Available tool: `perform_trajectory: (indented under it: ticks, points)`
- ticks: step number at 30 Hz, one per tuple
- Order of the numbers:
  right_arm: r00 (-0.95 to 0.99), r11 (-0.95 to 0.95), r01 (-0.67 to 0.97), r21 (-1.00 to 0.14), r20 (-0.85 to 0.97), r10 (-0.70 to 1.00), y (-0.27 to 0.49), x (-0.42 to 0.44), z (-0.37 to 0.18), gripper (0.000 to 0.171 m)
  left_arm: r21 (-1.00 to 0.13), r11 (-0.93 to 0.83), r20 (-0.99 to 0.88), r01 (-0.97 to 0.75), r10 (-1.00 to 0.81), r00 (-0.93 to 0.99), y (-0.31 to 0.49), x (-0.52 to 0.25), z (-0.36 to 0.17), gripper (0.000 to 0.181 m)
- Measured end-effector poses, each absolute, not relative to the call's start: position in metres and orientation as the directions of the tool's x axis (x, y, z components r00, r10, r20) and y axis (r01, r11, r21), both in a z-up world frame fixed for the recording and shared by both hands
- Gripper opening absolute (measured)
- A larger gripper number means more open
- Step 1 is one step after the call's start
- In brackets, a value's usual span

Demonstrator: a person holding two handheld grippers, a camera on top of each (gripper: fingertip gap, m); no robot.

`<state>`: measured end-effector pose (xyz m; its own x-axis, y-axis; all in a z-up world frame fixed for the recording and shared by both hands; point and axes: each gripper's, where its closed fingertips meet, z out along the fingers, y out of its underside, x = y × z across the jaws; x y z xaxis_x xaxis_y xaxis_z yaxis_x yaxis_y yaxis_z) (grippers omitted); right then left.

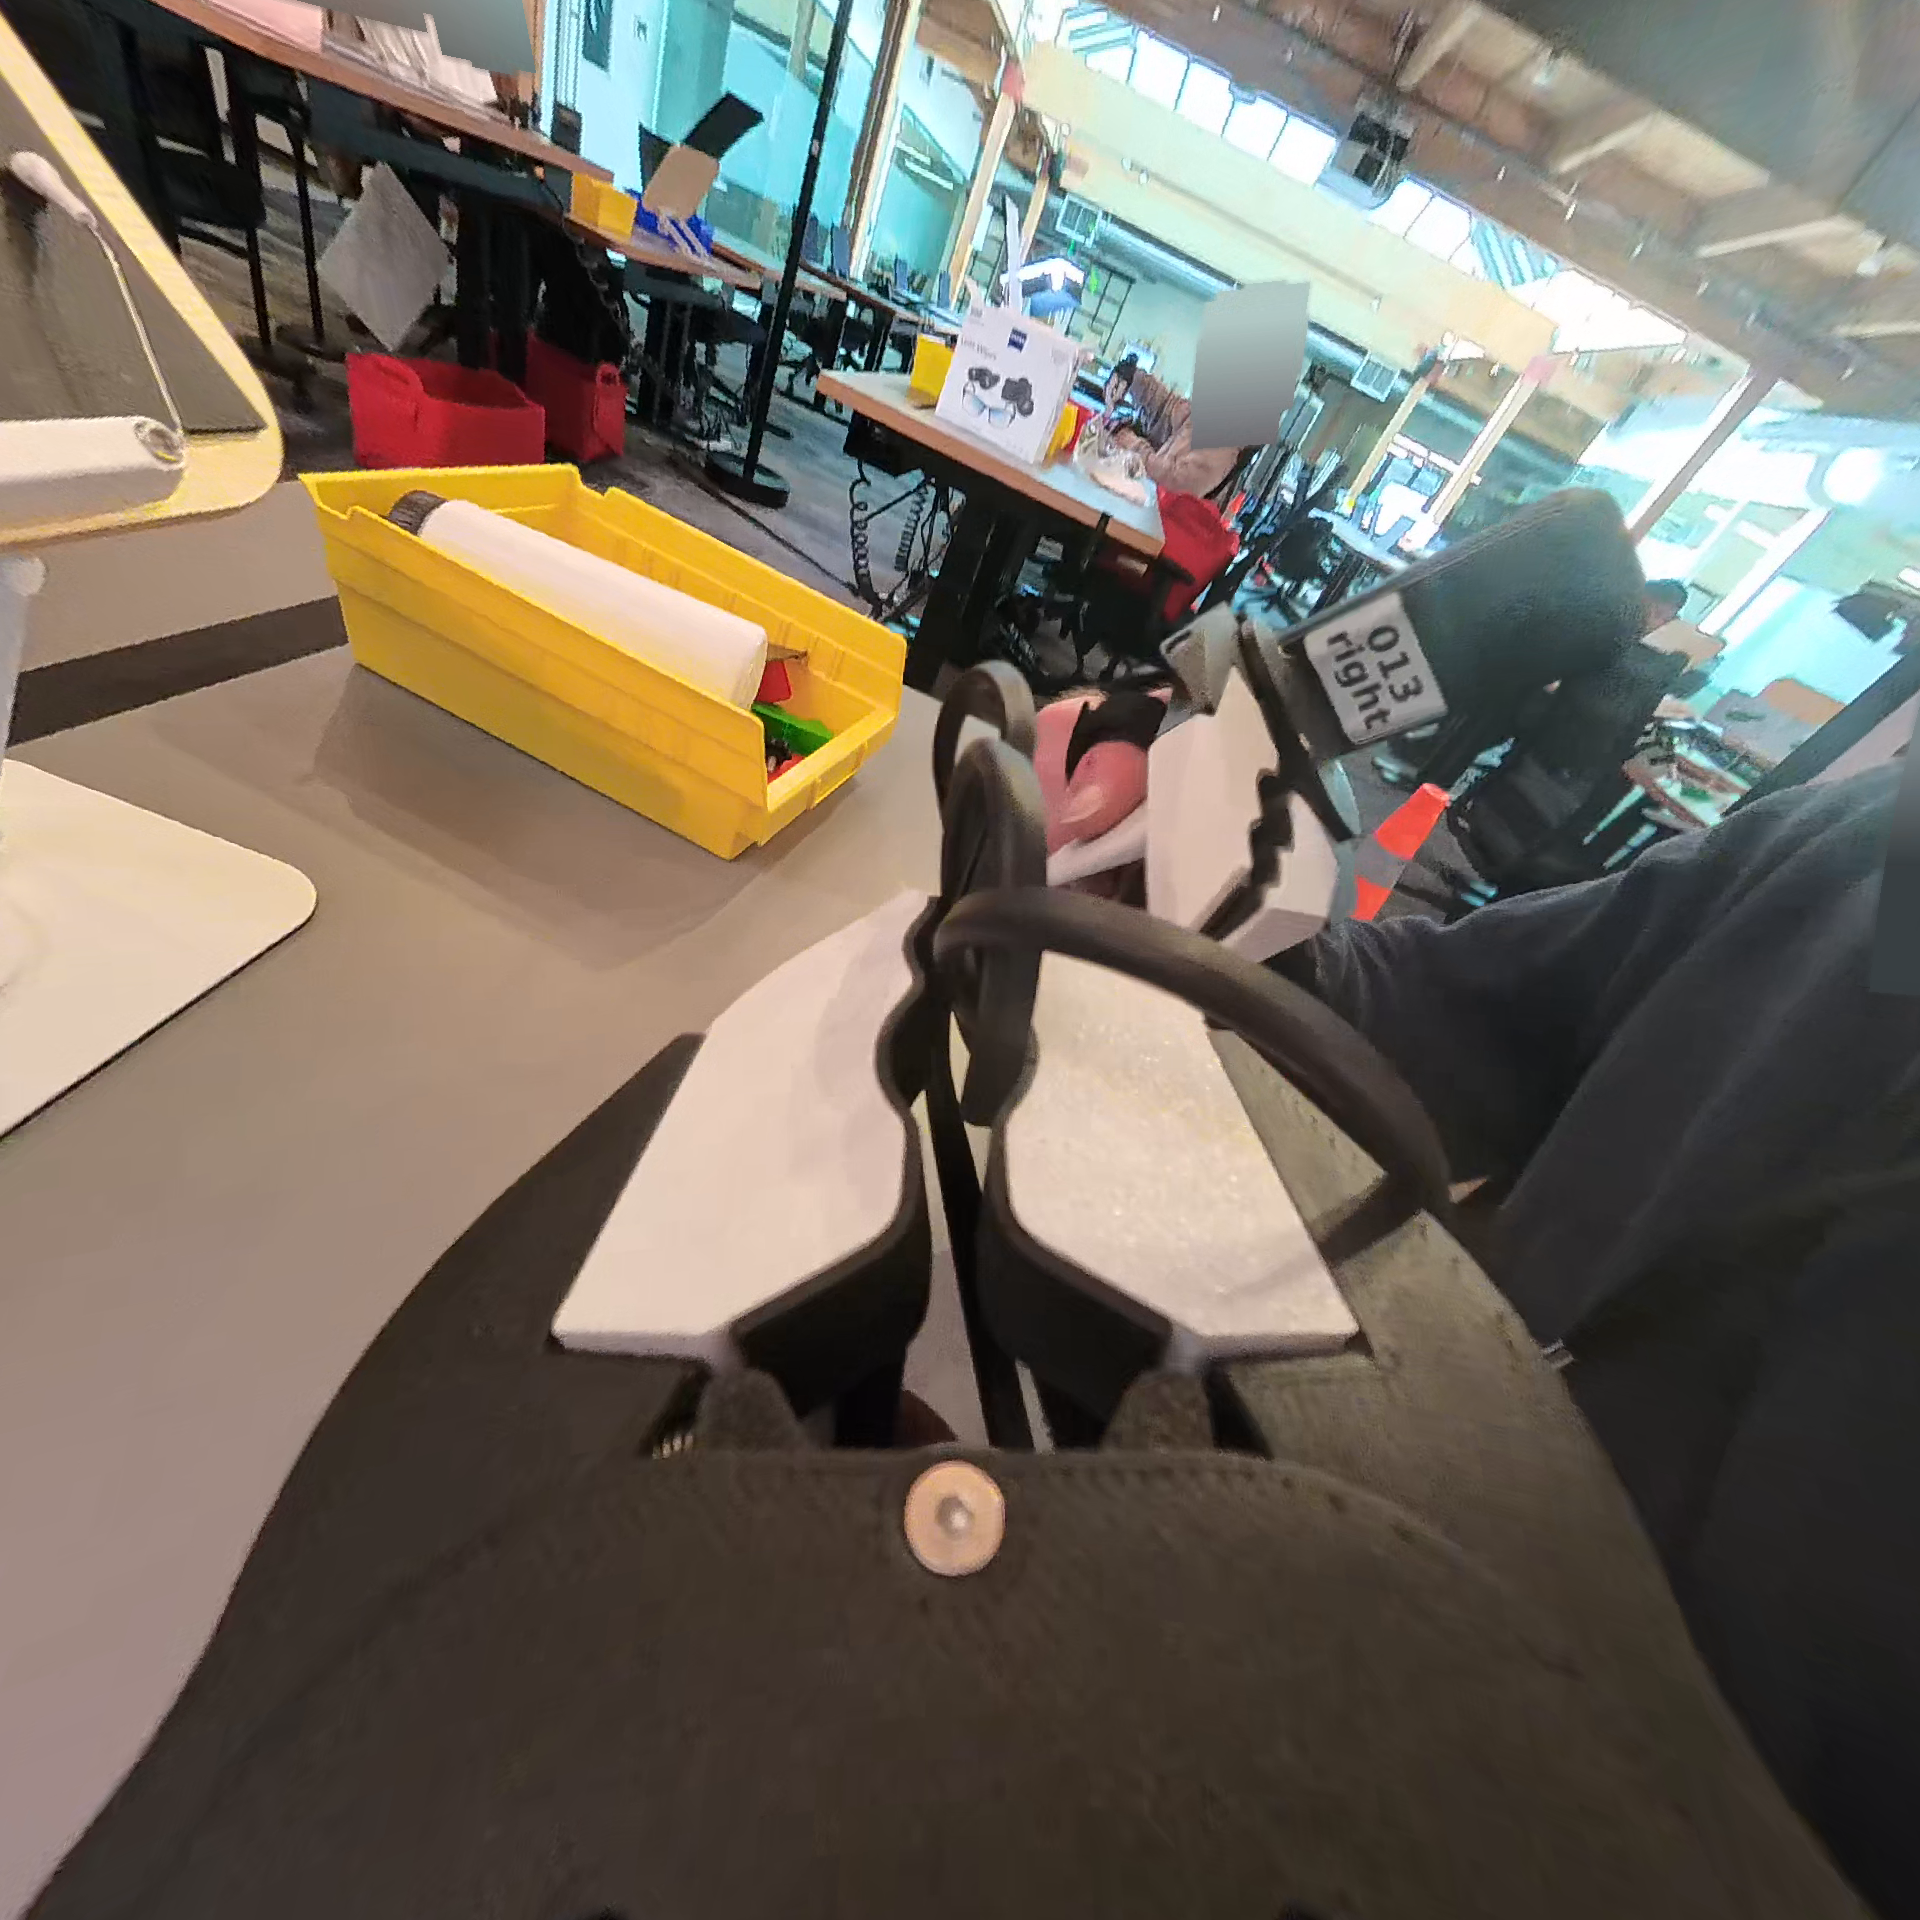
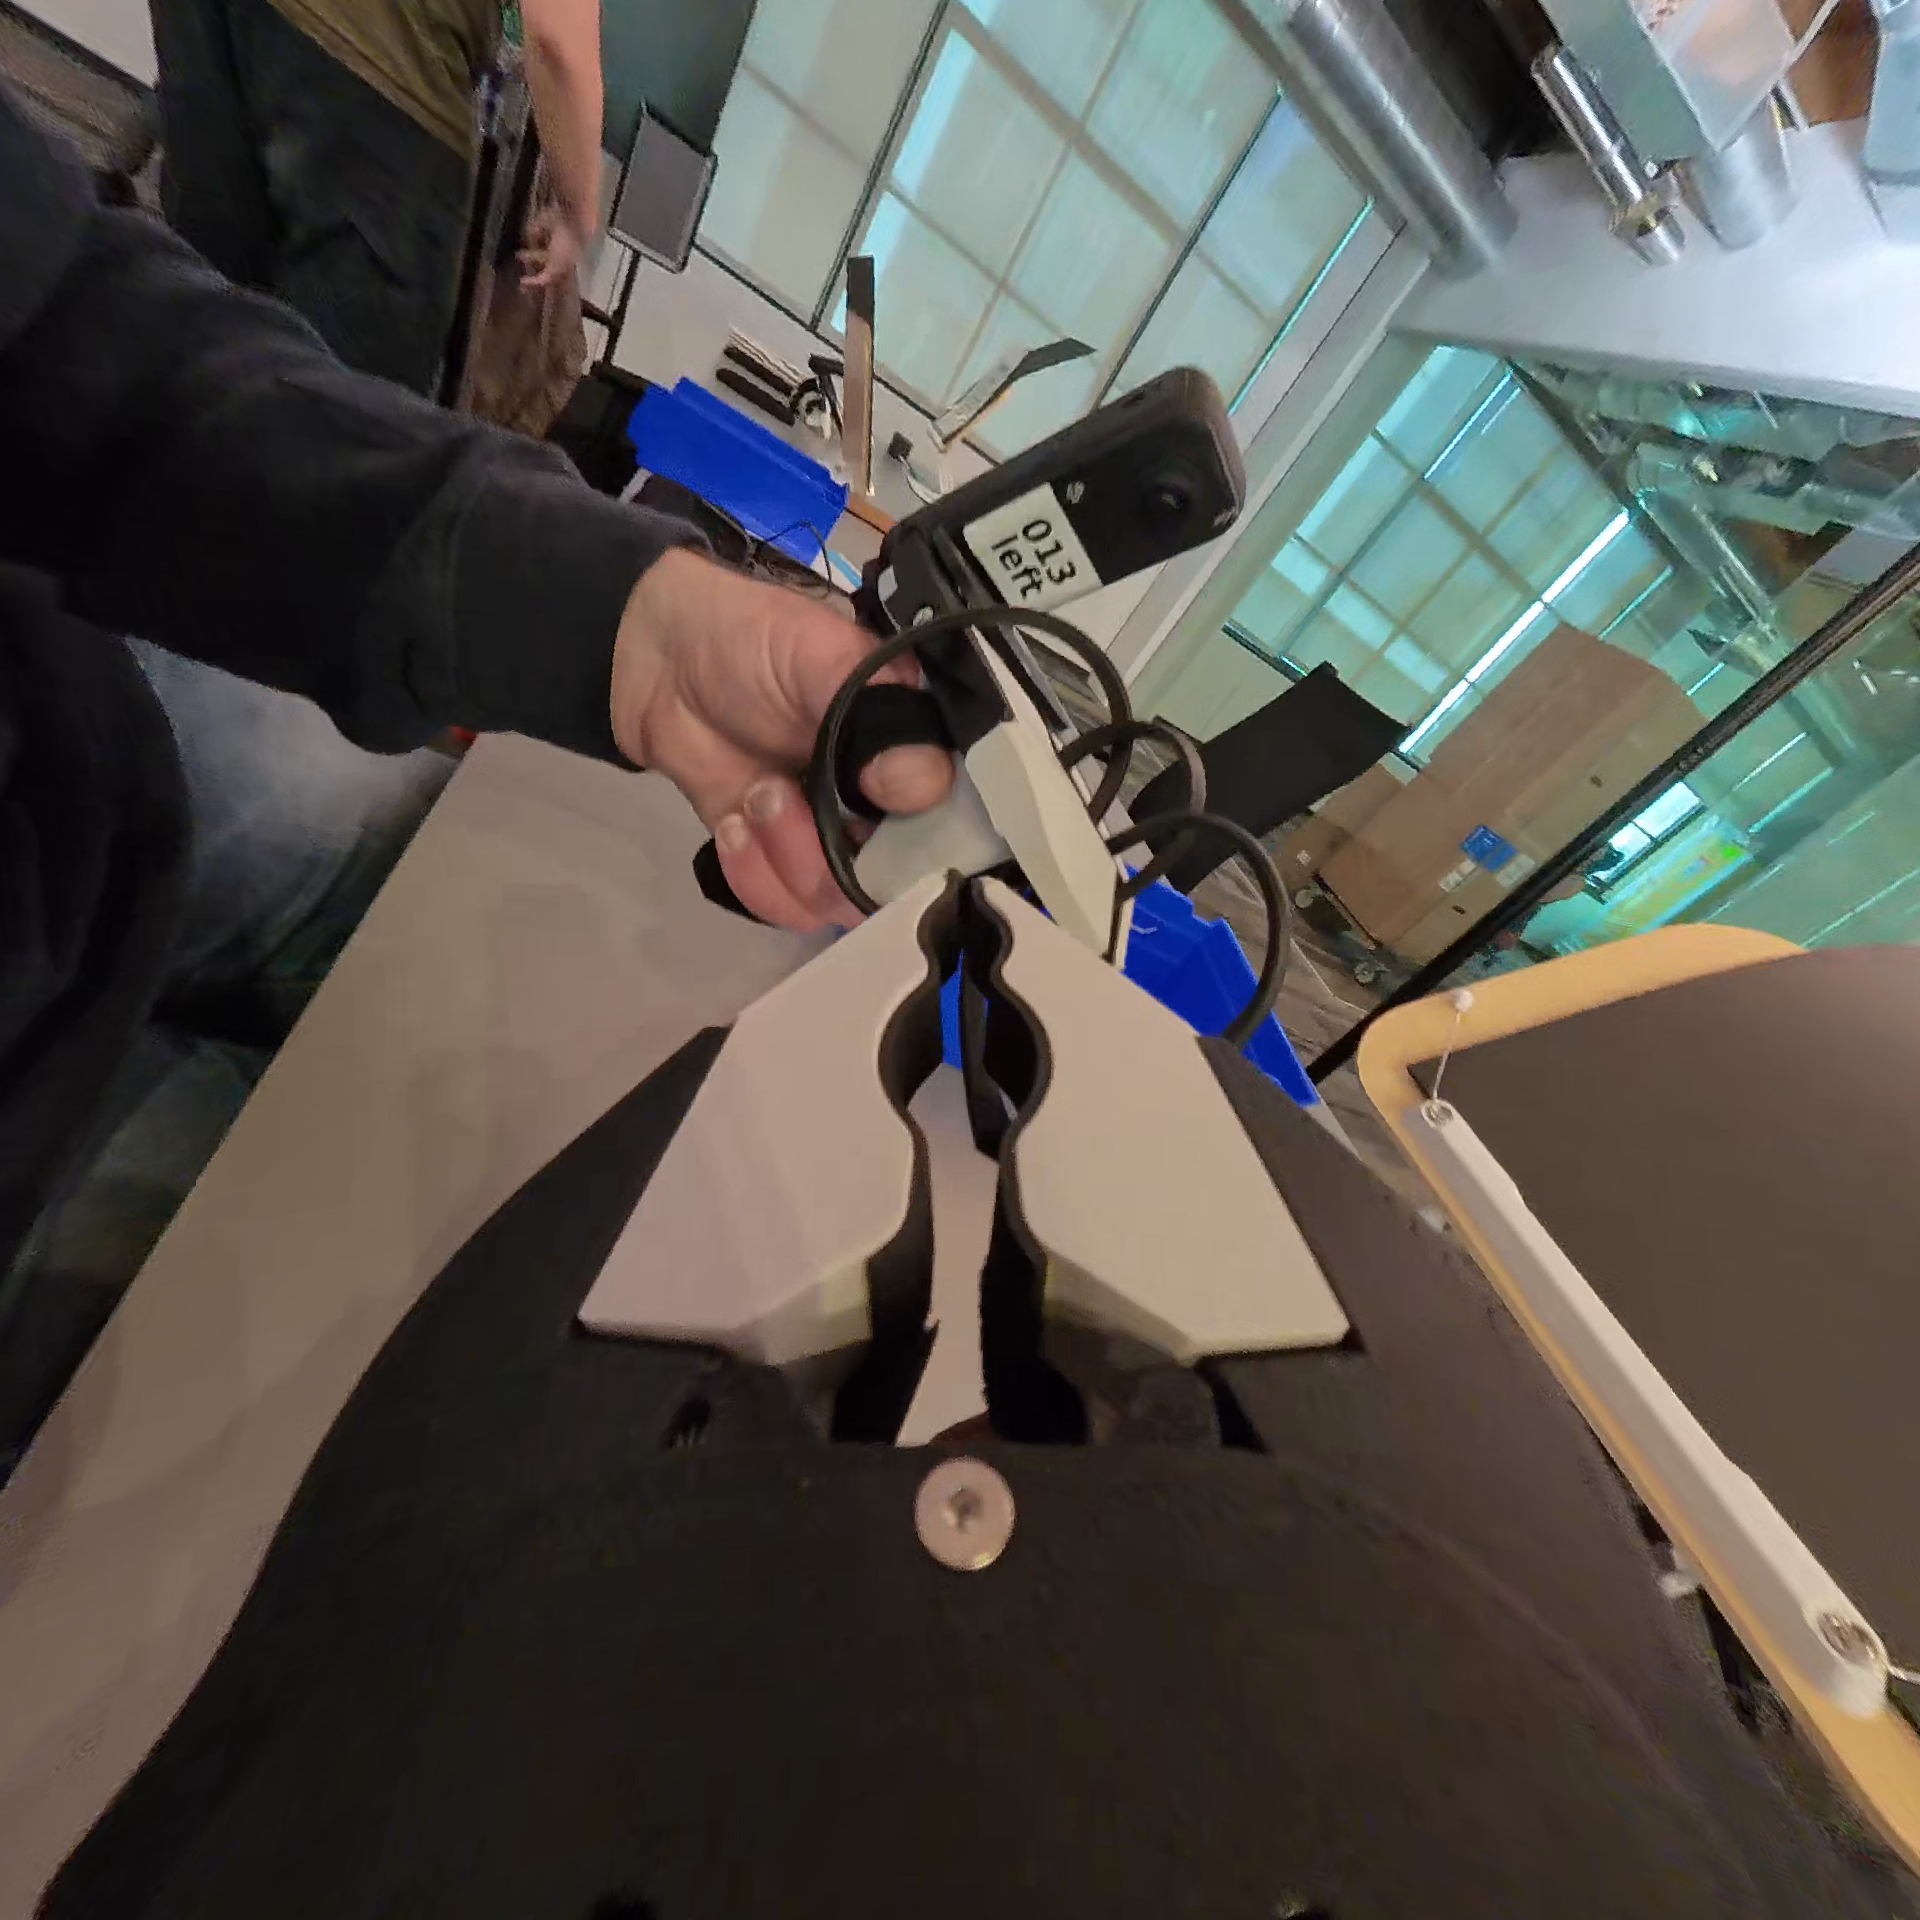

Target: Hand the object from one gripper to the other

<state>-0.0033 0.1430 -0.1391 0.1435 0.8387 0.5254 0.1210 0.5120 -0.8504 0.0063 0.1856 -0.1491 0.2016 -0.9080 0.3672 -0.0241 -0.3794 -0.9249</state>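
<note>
Gripping the coiled black cable (image 1: 1195,997) at once, the left gripper (image 1: 951,977) and right gripper (image 2: 971,914) are both clamped on it above the grey counter (image 1: 468,935), right of the yellow bin (image 1: 582,665). Each gripper's camera carries a white printed label (image 2: 1029,556).

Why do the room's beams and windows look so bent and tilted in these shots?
Wide-angle lenses: the left wrist view bows the ceiling and blurs the other gripper; the right wrist view leans the windows, though the black cable stays crisp.
</note>
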Motion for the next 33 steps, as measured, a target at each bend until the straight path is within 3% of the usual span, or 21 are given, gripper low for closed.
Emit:
perform_trajectory:
  ticks: [9,12,15,25,29,33]
  points:
    - [0.122,0.49,0.098,-0.866,0.499,0.858,0.133,0.002,-0.114,0.0,-0.926,-0.372,0.378,0.066,-0.901,0.215,0.182,-0.007,-0.138,0.003]
    - [0.172,0.444,0.071,-0.893,0.45,0.876,0.144,0.024,-0.108,0.026,-0.918,-0.376,0.393,0.125,-0.901,0.182,0.179,-0.013,-0.125,0.003]
    - [0.205,0.414,0.091,-0.906,0.424,0.882,0.159,0.037,-0.122,0.028,-0.906,-0.388,0.412,0.17,-0.9,0.141,0.175,-0.015,-0.115,0.003]
    - [0.194,0.261,-0.153,-0.953,0.23,0.954,0.146,0.011,-0.108,0.003,-0.898,-0.386,0.417,0.208,-0.9,0.127,0.172,0.001,-0.114,0.004]
    - [0.191,0.259,-0.089,-0.962,0.238,0.952,0.146,0.01,-0.106,0.002,-0.906,-0.373,0.406,0.199,-0.9,0.161,0.175,0.001,-0.119,0.003]
    - [0.192,0.265,0.125,-0.956,0.285,0.939,0.151,0.004,-0.111,0.002,-0.958,-0.272,0.287,0.092,-0.909,0.301,0.181,0.002,-0.129,0.003]
